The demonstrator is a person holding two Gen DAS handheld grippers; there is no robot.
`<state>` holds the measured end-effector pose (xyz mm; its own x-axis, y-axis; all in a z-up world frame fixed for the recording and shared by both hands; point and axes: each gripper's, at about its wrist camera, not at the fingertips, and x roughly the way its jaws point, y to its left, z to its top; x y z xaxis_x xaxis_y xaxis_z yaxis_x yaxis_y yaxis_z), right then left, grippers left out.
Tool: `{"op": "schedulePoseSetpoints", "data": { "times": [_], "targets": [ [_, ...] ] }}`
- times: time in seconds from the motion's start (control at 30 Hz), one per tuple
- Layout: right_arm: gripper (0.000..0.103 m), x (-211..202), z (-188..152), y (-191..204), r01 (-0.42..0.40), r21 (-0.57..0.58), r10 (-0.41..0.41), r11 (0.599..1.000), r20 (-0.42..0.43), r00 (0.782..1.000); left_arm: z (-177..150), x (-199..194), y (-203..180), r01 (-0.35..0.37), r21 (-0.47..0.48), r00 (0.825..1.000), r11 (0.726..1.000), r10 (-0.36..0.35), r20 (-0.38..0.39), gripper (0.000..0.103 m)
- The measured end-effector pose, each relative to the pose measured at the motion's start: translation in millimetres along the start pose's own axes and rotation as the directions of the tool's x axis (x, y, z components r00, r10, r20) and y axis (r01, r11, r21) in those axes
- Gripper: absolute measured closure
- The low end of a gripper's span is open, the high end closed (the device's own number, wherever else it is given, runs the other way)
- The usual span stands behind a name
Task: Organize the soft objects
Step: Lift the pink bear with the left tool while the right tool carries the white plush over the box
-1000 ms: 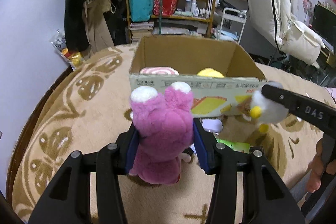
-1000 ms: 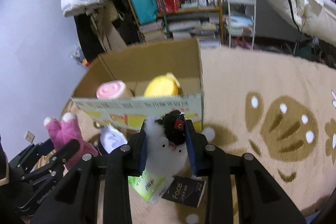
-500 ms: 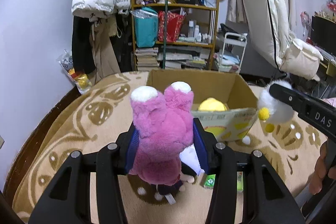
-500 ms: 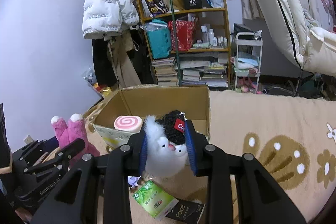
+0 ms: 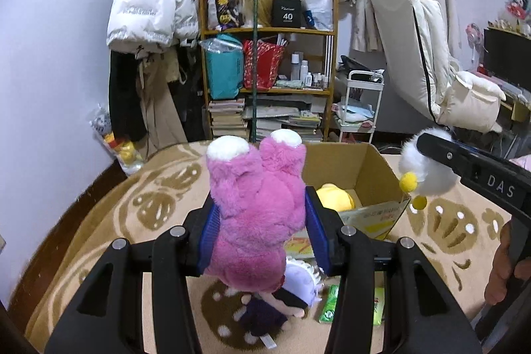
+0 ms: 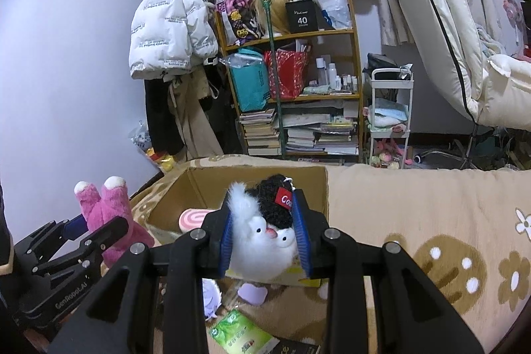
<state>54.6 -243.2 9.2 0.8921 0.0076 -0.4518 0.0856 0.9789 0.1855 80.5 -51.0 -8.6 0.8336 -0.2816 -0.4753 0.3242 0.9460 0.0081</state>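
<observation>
My left gripper (image 5: 262, 231) is shut on a pink plush toy (image 5: 257, 204) with white ear tips, held above the rug in front of an open cardboard box (image 5: 371, 165). My right gripper (image 6: 264, 236) is shut on a white fluffy plush (image 6: 262, 241) with black hair and a red tag, held over the box's near wall (image 6: 298, 279). The white plush also shows in the left wrist view (image 5: 426, 171), with yellow pompoms. The pink plush also shows in the right wrist view (image 6: 106, 211). Inside the box lie a yellow plush (image 5: 333, 196) and a pink swirl roll (image 6: 192, 218).
On the patterned beige rug (image 6: 431, 221) before the box lie a green packet (image 6: 242, 334), a lilac-and-white soft thing (image 5: 302, 282) and a small doll (image 5: 265, 314). A cluttered shelf (image 5: 268, 65), a white cart (image 5: 361, 102), hanging coats and a white recliner stand behind.
Both grippers have risen with their plush toys. The box now sits lower in both views and its inside shows. Both stay shut.
</observation>
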Motion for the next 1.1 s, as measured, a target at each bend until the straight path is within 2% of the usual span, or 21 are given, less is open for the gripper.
{"op": "schedulePoseSetpoints", "data": {
  "times": [0.47, 0.87, 1.1],
  "targets": [
    [0.069, 14, 14, -2, 0.016, -0.024, -0.015, 1.000, 0.029, 0.999, 32, 17, -12, -0.018, 0.074, 0.996, 0.997, 0.011, 0.090, 0.056],
    [0.069, 32, 25, -9, 0.030, -0.041, -0.030, 0.999, 0.023, 0.999, 42, 34, -12, -0.027, 0.081, 0.995, 0.996, 0.019, 0.096, 0.056],
    [0.069, 44, 25, -16, 0.023, -0.041, -0.023, 0.999, 0.015, 1.000, 43, 59, -13, -0.016, 0.070, 0.998, 0.997, 0.012, 0.069, 0.056]
  ]
}}
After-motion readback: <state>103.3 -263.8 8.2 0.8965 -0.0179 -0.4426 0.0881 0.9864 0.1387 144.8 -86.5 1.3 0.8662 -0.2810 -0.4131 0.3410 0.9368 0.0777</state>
